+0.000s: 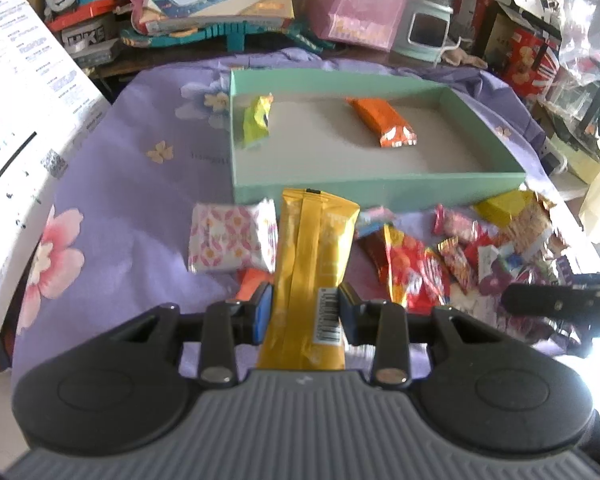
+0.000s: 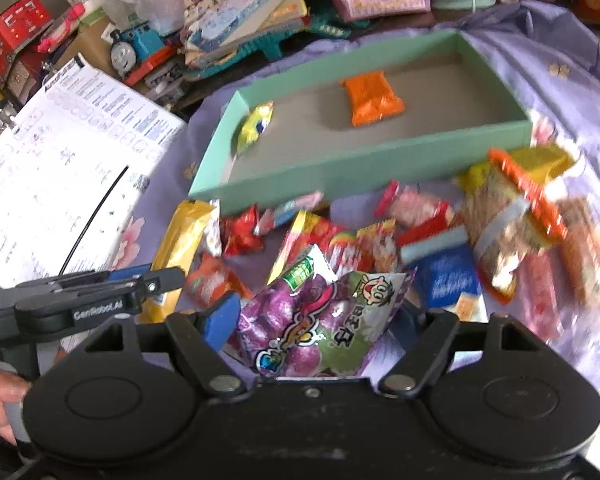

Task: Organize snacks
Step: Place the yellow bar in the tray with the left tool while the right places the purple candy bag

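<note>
Golden snack bar [image 1: 312,264] clamped in left tongs [image 1: 305,312]; purple pouch [image 2: 320,320] in right tongs [image 2: 316,320].

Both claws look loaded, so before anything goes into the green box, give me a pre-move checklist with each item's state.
1. Left claw shut on the gold bar: ok.
2. Right claw pinching the purple grape pouch: ok, though the far pad is hidden.
3. Green box has bare floor between the yellow-green packet and the orange packet: ok.
4. Pouch clear of the loose snack pile: cannot tell.
5. Near box wall cleared by both loads: cannot tell.
</note>
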Action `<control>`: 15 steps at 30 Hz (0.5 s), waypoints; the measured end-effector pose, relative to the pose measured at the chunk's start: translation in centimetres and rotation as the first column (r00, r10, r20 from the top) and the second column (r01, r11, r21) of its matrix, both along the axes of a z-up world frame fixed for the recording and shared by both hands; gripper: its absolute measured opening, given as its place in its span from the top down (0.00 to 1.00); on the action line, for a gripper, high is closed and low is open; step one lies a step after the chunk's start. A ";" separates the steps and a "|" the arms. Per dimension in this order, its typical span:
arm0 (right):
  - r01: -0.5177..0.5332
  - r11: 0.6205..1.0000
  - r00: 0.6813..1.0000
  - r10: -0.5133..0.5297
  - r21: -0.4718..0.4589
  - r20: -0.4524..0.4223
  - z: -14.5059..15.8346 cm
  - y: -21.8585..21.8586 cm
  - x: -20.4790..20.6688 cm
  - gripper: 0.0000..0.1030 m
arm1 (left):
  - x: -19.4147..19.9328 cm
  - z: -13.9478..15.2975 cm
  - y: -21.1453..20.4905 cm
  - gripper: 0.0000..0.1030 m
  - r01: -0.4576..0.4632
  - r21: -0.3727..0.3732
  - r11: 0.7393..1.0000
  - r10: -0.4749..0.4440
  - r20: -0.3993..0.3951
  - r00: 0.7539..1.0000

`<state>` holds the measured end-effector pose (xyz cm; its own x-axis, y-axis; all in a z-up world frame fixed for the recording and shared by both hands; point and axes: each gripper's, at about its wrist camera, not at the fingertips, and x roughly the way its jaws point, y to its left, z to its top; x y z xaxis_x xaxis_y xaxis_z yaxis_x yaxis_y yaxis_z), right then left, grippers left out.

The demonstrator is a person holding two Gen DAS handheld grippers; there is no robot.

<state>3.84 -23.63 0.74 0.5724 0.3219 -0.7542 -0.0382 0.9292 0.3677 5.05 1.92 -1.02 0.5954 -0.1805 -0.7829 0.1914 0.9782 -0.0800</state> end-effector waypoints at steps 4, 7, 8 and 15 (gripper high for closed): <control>0.050 0.999 0.998 -0.050 0.014 0.045 1.5 -0.8 2.8 0.25 | 2.4 1.3 0.2 0.67 -0.018 -0.016 1.000 0.018 0.037 0.999; 0.077 0.997 0.994 -0.078 0.014 0.072 2.2 -1.0 5.9 0.25 | 5.2 2.5 -0.1 0.67 -0.028 -0.023 0.999 0.030 0.069 0.997; 0.084 0.996 0.993 -0.085 0.015 0.077 2.4 -0.9 7.0 0.25 | 6.3 2.9 -0.2 0.67 -0.032 -0.026 0.999 0.034 0.077 0.996; 0.118 0.993 0.990 -0.119 0.012 0.070 1.6 -0.6 14.7 0.25 | 13.6 3.4 -1.3 0.67 -0.052 -0.030 0.998 0.055 0.094 0.994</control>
<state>18.56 -24.25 2.36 0.6582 0.2542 -0.7087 0.0460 0.9259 0.3749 18.63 0.60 2.38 0.6758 -0.1669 -0.7179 0.1468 0.9850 -0.0908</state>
